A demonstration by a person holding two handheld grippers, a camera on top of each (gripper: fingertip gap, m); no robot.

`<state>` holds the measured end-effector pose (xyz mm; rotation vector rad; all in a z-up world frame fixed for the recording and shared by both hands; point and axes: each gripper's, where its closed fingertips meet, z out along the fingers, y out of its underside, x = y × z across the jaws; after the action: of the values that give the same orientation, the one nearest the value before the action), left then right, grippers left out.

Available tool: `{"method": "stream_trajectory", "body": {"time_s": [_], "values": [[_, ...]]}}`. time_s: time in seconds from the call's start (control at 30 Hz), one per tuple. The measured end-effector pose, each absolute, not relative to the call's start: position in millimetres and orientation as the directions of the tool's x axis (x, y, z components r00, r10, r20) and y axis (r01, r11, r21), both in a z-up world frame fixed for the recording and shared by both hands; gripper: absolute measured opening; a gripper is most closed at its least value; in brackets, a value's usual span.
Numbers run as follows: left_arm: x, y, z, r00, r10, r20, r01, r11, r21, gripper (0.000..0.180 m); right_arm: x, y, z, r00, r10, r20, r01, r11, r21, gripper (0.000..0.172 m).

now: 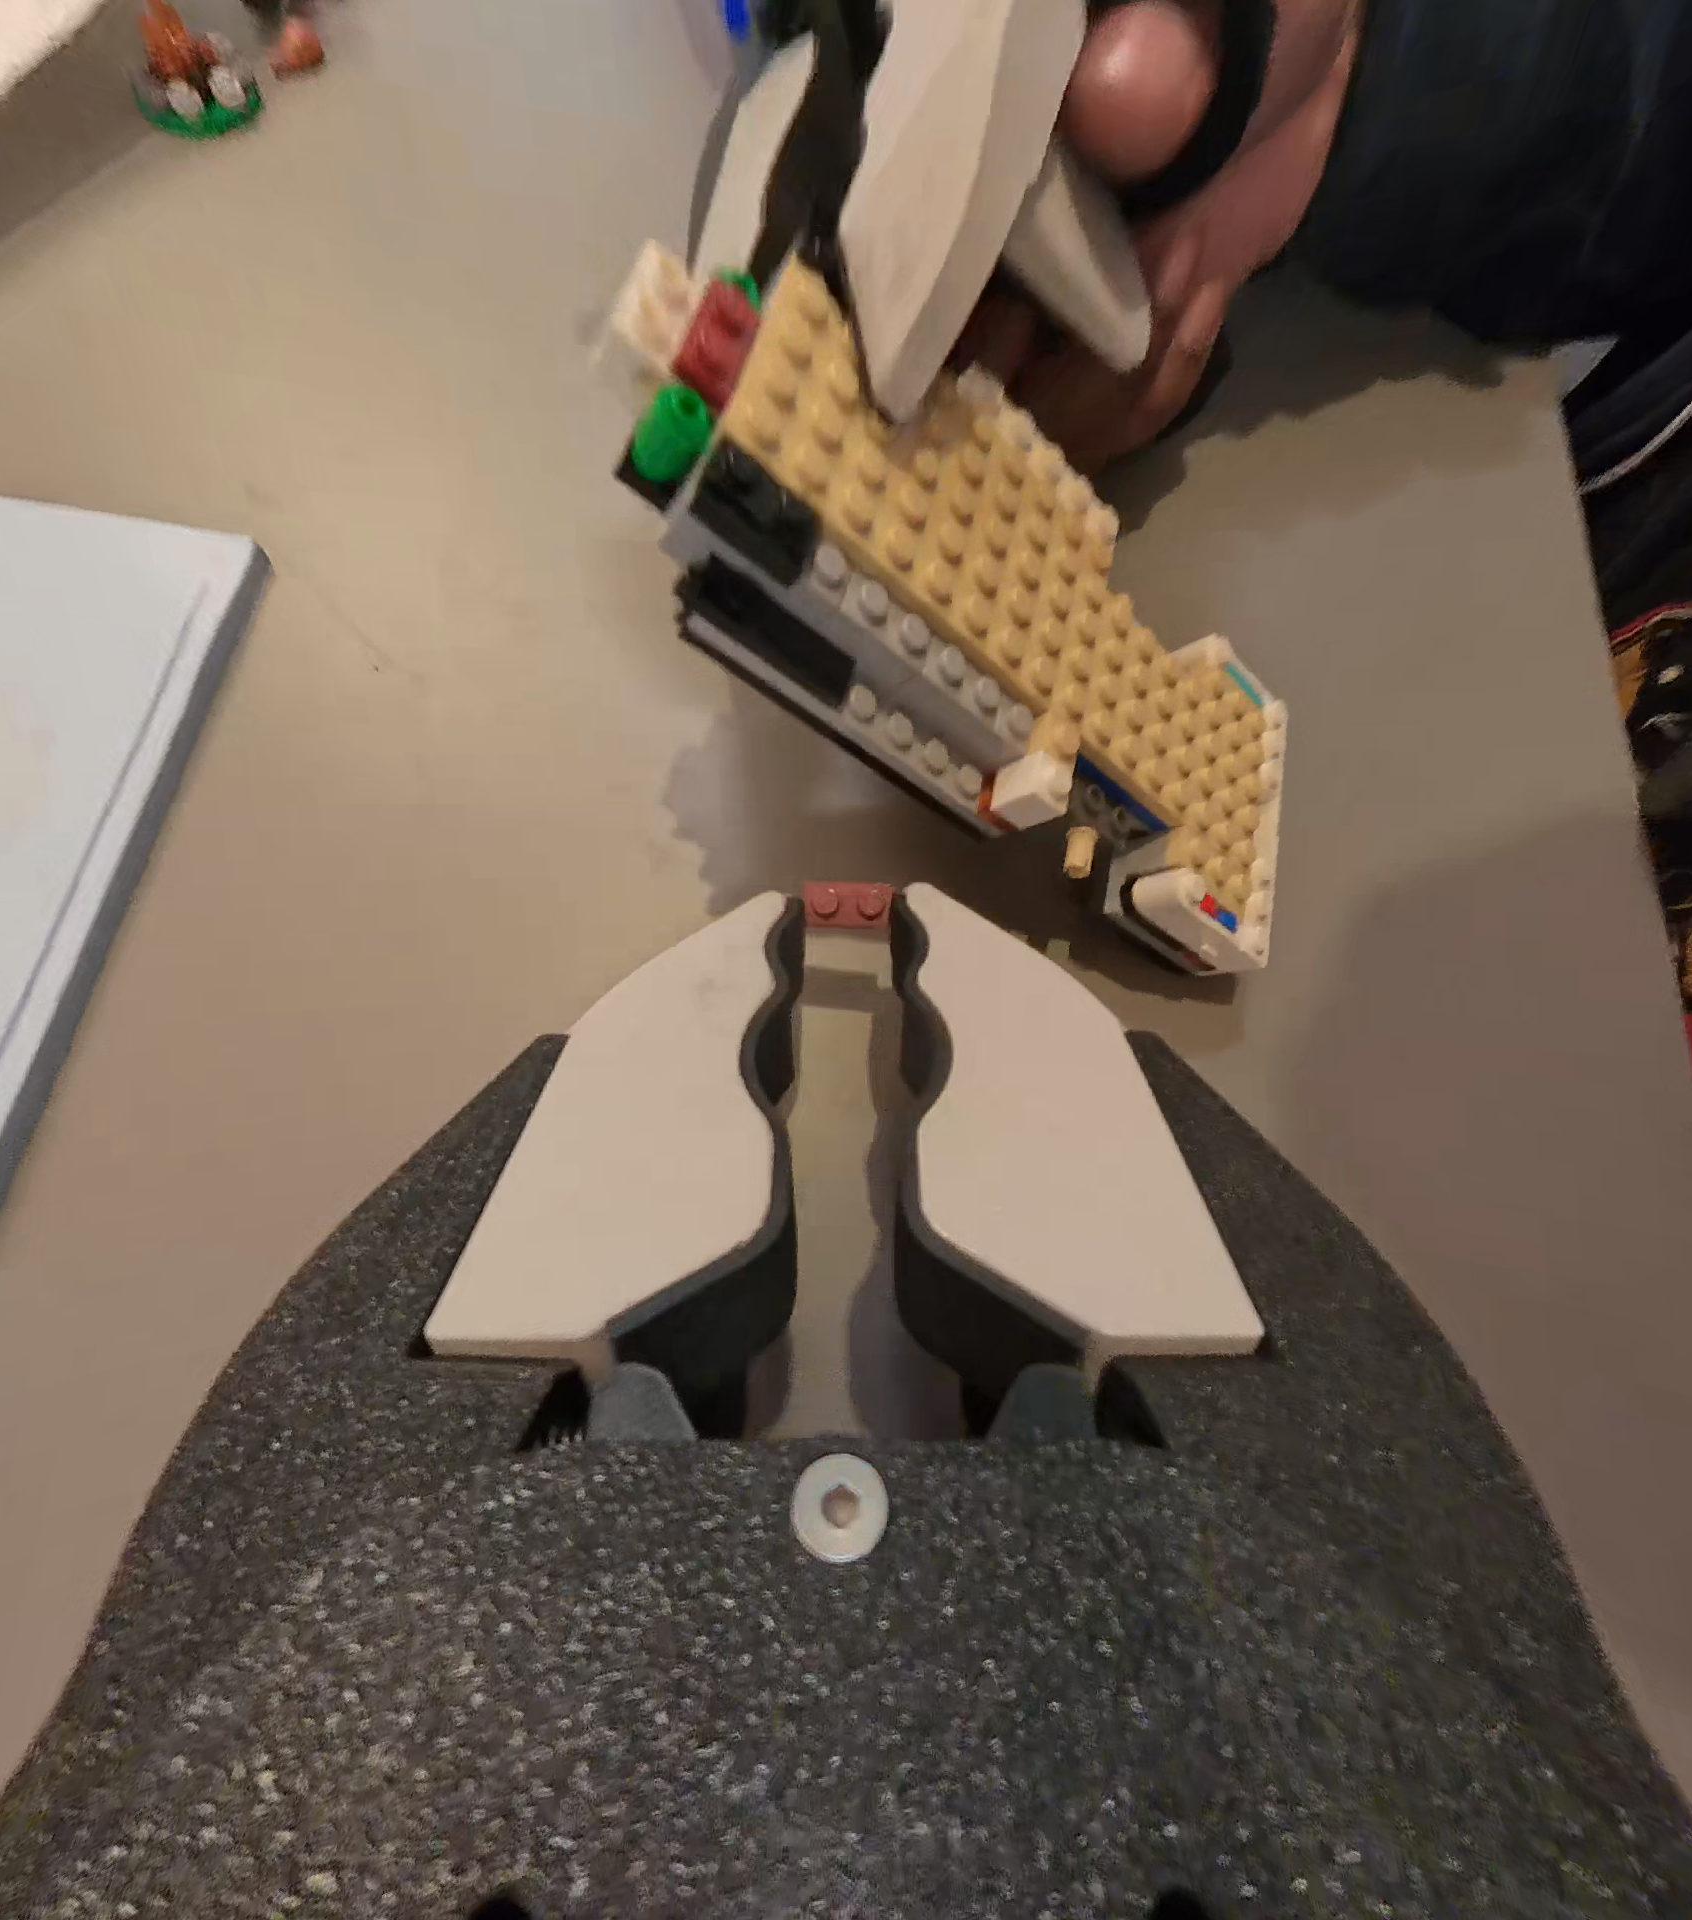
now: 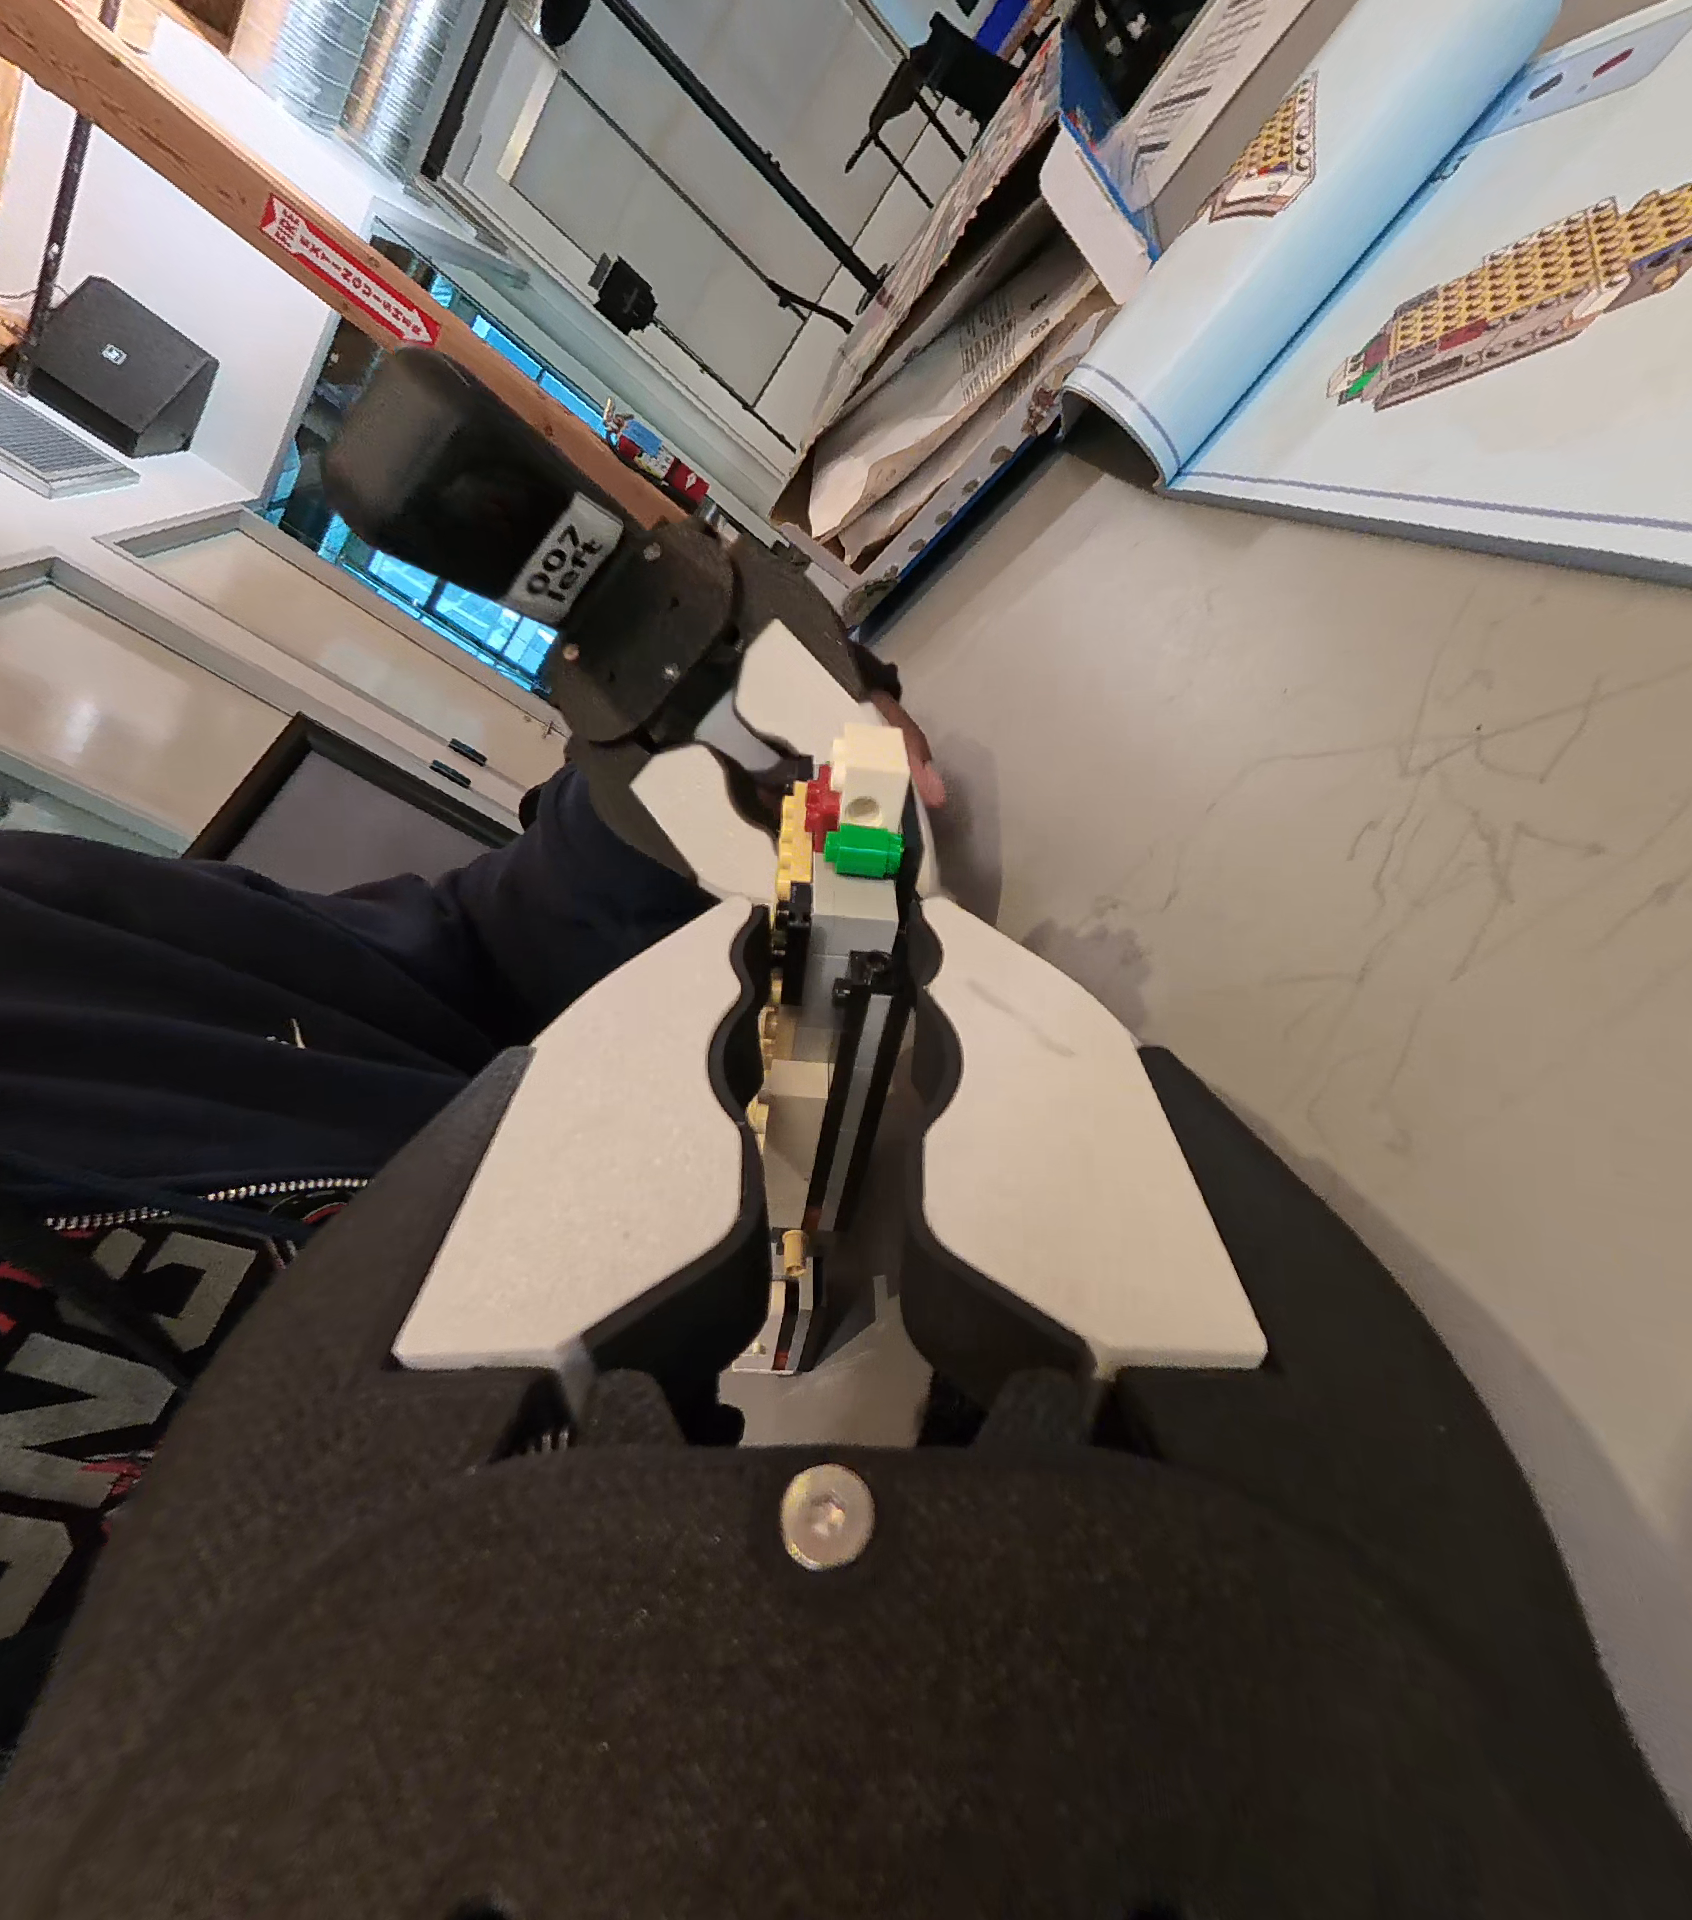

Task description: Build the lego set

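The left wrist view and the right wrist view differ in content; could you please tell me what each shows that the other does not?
Only the left wrist view shows the small reddish-brown plate pinched in the left gripper, and the model's studded tan top. Only the right shows the open instruction booklet's pictured page and the room behind. Both show the brick model clamped by the right gripper.

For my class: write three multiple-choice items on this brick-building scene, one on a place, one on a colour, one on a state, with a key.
1. Where is the open instruction booklet?
A on the table
B on the floor
C in a hand-held gripper

2. What colour is the small plate at the left hand-held gripper tips?
A blue
B dark red
C green

3. The brick model is:
A in loose pieces
B tilted, gripped by the right hand-held gripper
C boxed

Key: A, it lies on the grey top; B, reddish studs show; B, fingers clamp its sides.
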<state>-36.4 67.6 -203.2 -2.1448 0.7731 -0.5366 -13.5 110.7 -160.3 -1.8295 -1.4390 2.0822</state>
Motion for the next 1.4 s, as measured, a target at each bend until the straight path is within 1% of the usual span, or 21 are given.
{"method": "stream_trajectory", "body": {"time_s": [0.03, 0.13, 0.2, 0.43, 0.6, 0.9, 1.1, 1.2, 1.33, 1.4], "values": [[-35, 69, -196, 0.719, -0.685, 0.116, -0.332, -0.485, -0.809, 0.016, -14, 111, -161, -0.306, 0.551, -0.776, 0.531, -0.578, -0.62, 0.025], [-30, 75, -171, 0.704, -0.707, 0.073, -0.291, -0.38, -0.878, 0.016, -15, 113, -165, -0.282, 0.551, -0.785, 0.54, -0.585, -0.605, 0.025], [-26, 79, -158, 0.703, -0.711, 0.024, -0.293, -0.32, -0.901, 0.016, -16, 114, -166, -0.272, 0.549, -0.791, 0.545, -0.589, -0.597, 0.025], [-19, 94, -154, 0.71, -0.687, -0.159, -0.412, -0.222, -0.884, 0.016, -14, 117, -170, -0.253, 0.554, -0.793, 0.56, -0.585, -0.587, 0.025], [-23, 102, -166, 0.719, -0.677, -0.154, -0.414, -0.239, -0.878, 0.016, -14, 122, -181, -0.2, 0.63, -0.751, 0.59, -0.534, -0.606, 0.029], [-26, 100, -178, 0.721, -0.689, -0.071, -0.361, -0.287, -0.887, 0.016, -15, 120, -193, -0.18, 0.737, -0.652, 0.643, -0.414, -0.644, 0.034], [-27, 100, -181, 0.723, -0.686, -0.079, -0.365, -0.283, -0.887, 0.016, -18, 127, -202, -0.169, 0.829, -0.533, 0.669, -0.3, -0.68, 0.04], [-28, 100, -181, 0.726, -0.683, -0.078, -0.368, -0.29, -0.884, 0.016, -20, 132, -207, -0.165, 0.872, -0.461, 0.684, -0.236, -0.69, 0.04], [-26, 98, -187, 0.714, -0.696, -0.073, -0.393, -0.313, -0.865, 0.016, -21, 137, -207, -0.177, 0.896, -0.408, 0.677, -0.19, -0.711, 0.049], [-25, 99, -190, 0.708, -0.702, -0.08, -0.414, -0.32, -0.852, 0.016, -20, 141, -203, -0.181, 0.9, -0.397, 0.657, -0.19, -0.729, 0.05]]}}
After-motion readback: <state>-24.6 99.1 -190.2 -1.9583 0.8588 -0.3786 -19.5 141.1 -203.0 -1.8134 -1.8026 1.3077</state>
